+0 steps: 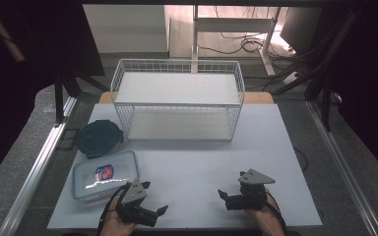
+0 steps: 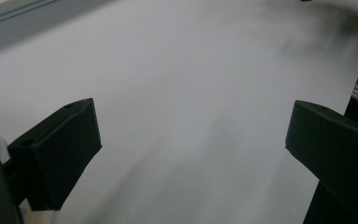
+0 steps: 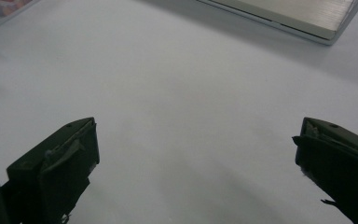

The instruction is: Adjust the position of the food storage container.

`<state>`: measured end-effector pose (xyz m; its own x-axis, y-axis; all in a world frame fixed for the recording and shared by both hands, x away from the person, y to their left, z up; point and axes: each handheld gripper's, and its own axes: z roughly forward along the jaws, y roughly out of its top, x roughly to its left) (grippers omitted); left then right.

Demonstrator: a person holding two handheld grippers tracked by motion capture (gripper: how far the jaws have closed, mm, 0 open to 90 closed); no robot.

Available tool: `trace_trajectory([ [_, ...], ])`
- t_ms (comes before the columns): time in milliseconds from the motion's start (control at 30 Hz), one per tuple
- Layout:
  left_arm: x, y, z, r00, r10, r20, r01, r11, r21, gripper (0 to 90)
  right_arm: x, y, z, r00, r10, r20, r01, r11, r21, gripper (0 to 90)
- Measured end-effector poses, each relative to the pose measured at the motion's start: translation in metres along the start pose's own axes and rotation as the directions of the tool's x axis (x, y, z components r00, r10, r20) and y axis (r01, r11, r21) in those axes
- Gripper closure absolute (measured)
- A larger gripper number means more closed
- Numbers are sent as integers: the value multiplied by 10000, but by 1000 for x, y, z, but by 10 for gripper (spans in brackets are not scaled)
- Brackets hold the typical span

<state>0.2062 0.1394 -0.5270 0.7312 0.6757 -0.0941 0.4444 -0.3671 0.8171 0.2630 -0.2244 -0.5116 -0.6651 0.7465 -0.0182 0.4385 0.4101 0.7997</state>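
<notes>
Both tongs sit low at the near edge of the white table [image 1: 192,167], each held in a hand. The left tongs [image 1: 155,196] have their jaws wide apart and hold nothing; in the left gripper view only bare tabletop lies between the black jaws. The right tongs [image 1: 227,195] are likewise spread and empty, pointing inward across the table toward the left pair.

Just beside the left tongs, on their outer side and a little beyond, lies the box [image 1: 106,175]: a flat, clear plastic food container with its lid on and a coloured label on top. A corner of it shows at the upper left in the right gripper view [image 3: 2,10]. It looks light and stiff, but its smooth plastic is probably slippery, and the thin walls may flex if squeezed hard. The best hold is likely across a short side or at the lid's rim, where the lip gives the jaws something to catch.

Just past the box rests a dark round tub [image 1: 100,138]. Farther off, ahead of both tongs, stands a white wire rack [image 1: 178,101] with two shelves.
</notes>
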Motion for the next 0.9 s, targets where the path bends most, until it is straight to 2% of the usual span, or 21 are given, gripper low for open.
trace_trajectory([
  [133, 1, 0, -1, 10000, -16, 61, 16, 10000, 17, 28, 0, 0, 1, 9999, -140, -92, 141, 9999, 16, 0],
  [433, -1, 0, 3, 9997, 218, 105, -221, 9993, 311, 32, 0, -1, 2, 9993, -288, -217, 288, 9996, -28, 0],
  [900, 2, 2, 1, 9998, 38, 171, -45, 9992, 403, 35, 2, -1, 4, 9988, -402, -296, 407, 9990, 169, 0],
])
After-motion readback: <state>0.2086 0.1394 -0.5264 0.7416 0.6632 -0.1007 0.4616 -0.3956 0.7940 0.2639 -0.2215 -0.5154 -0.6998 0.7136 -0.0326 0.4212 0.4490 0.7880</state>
